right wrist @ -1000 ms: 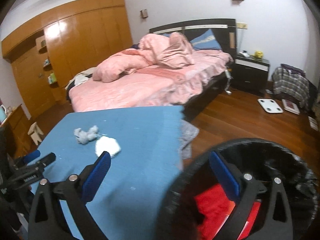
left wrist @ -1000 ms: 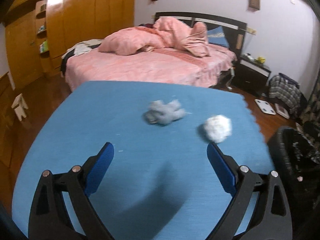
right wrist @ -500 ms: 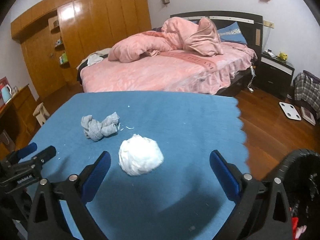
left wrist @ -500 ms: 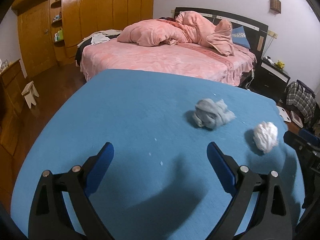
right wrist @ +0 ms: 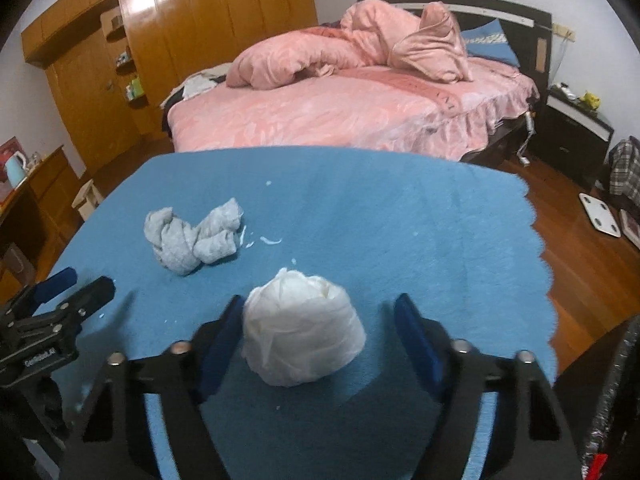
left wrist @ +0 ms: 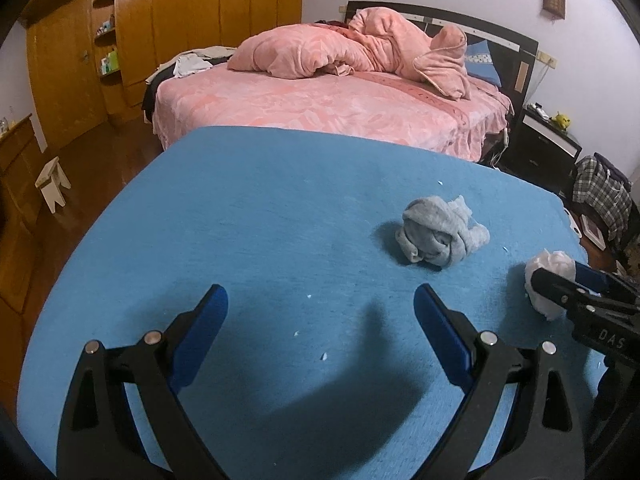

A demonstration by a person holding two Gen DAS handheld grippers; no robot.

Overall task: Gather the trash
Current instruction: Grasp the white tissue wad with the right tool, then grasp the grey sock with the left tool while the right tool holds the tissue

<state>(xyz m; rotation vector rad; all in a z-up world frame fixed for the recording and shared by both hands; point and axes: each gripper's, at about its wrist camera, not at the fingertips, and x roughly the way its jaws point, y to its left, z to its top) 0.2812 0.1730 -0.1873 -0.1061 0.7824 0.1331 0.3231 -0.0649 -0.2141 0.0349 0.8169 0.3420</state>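
Your right gripper has just been closing round the white wad, lower centre, right pad not touching yet. Left gripper open, empty. Grey wad mid-left on blue cloth; pink bed behind, wardrobe upper left

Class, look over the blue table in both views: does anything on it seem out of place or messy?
Yes. Two crumpled wads lie on the blue table: a grey wad and a white wad, with small white scraps scattered near them. They look like litter. The white wad sits between the right gripper's jaws, which have just been closing.
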